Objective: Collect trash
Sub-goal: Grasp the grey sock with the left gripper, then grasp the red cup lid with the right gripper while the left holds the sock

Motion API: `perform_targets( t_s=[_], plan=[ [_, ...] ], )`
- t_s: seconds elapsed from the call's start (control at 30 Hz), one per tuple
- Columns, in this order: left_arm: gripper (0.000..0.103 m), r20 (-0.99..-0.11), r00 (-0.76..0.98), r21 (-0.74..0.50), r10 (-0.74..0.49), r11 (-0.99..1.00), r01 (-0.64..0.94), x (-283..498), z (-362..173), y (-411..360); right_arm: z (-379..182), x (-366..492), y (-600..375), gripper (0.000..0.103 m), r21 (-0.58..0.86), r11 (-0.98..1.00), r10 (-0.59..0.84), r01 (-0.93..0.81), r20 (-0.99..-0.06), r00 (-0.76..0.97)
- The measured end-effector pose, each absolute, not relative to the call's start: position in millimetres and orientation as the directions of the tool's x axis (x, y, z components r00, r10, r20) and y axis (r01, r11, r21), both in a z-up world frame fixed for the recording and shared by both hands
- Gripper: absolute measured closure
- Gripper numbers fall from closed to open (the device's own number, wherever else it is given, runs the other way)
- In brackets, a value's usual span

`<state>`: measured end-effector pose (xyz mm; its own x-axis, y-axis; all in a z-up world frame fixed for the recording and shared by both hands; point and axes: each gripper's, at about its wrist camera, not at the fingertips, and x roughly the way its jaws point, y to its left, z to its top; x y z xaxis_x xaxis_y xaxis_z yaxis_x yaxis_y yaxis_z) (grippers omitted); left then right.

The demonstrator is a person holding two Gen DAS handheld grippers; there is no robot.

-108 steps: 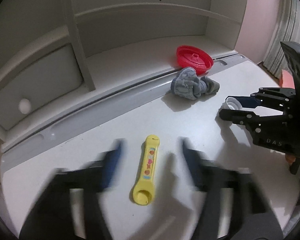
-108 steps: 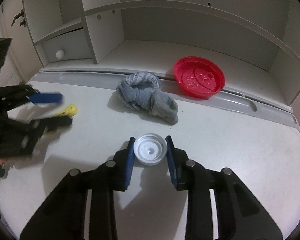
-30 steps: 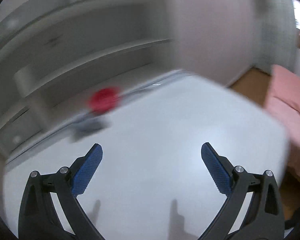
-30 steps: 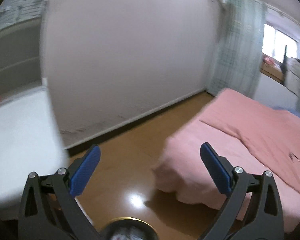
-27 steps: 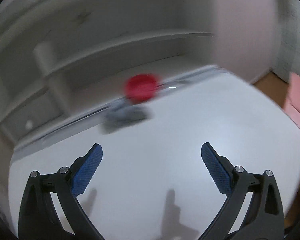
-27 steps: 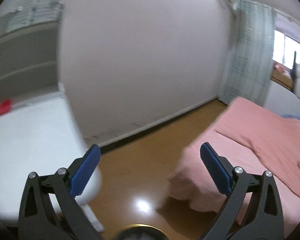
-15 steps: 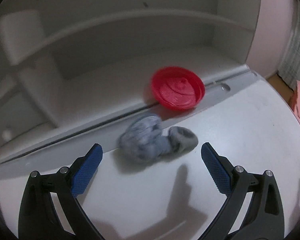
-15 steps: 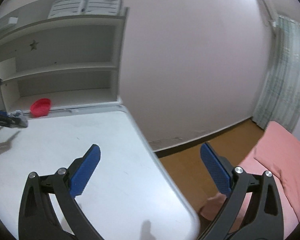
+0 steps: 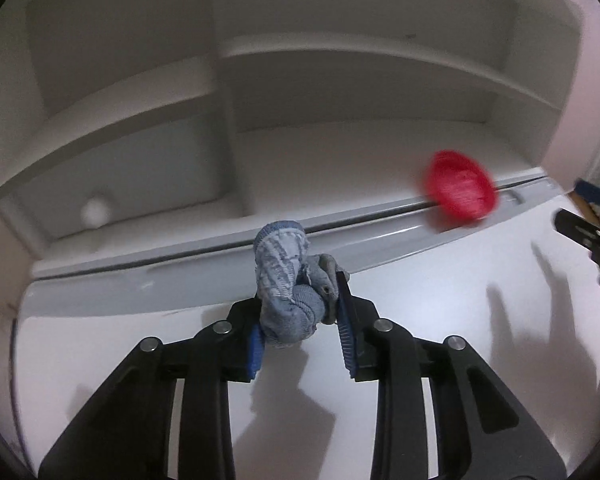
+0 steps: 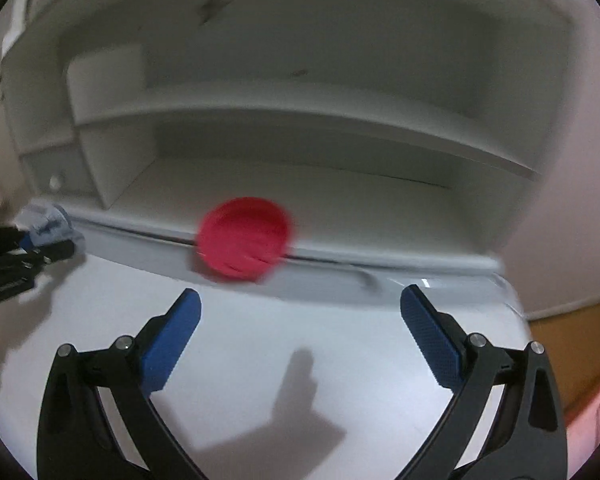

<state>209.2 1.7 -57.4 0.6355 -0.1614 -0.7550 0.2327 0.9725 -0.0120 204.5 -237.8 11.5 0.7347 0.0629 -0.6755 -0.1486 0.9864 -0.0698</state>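
A crumpled grey-blue sock (image 9: 288,284) is bunched between the blue pads of my left gripper (image 9: 300,308), just above the white desk (image 9: 440,320) near its back rail. The jaws are closing and the pads press on the sock from both sides. A red plastic lid (image 9: 458,190) leans on the back rail to the right, blurred. In the right wrist view that red lid (image 10: 244,238) lies ahead of my right gripper (image 10: 300,320), which hovers over the desk wide open with nothing between its fingers. The left gripper (image 10: 20,252) with the sock (image 10: 46,224) shows at the far left there.
A white shelf unit (image 9: 340,148) stands behind the desk, with a small drawer and its round knob (image 9: 96,210) at the left. The desk's right edge drops to a wooden floor (image 10: 572,320). A pink bed (image 10: 592,412) shows at the lower right.
My left gripper came up to the sock and closed around it. The right wrist view swung from the floor and bed round to the desk, so the red lid now lies ahead.
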Motion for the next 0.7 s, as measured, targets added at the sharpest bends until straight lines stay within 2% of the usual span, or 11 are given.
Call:
perform_targets(
  t_s=[0.13, 0.47, 0.5, 0.57, 0.7],
  plan=[
    [0.074, -0.761, 0.631, -0.043, -0.150, 0.982, 0.182, 215, -64, 34, -5, 246, -206, 0.006, -0.069, 0.975, 0.096, -0.213, -0.730, 0.677],
    [0.070, -0.747, 0.635, -0.107, -0.197, 0.978, 0.177, 219, -62, 56, -23, 298, -189, 0.006, -0.060, 0.985, 0.051, -0.159, -0.787, 0.614],
    [0.070, -0.752, 0.628, -0.108, -0.199, 0.978, 0.181, 221, -63, 54, -22, 293, -193, 0.007, -0.066, 0.987, 0.040, -0.148, -0.787, 0.616],
    [0.071, -0.760, 0.616, -0.112, -0.207, 0.975, 0.190, 220, -64, 56, -21, 297, -189, 0.019, -0.067, 0.987, 0.039, -0.148, -0.785, 0.618],
    [0.074, -0.755, 0.616, -0.115, -0.226, 0.970, 0.214, 217, -61, 52, -23, 294, -188, 0.023, -0.066, 0.986, 0.046, -0.156, -0.781, 0.623]
  ],
)
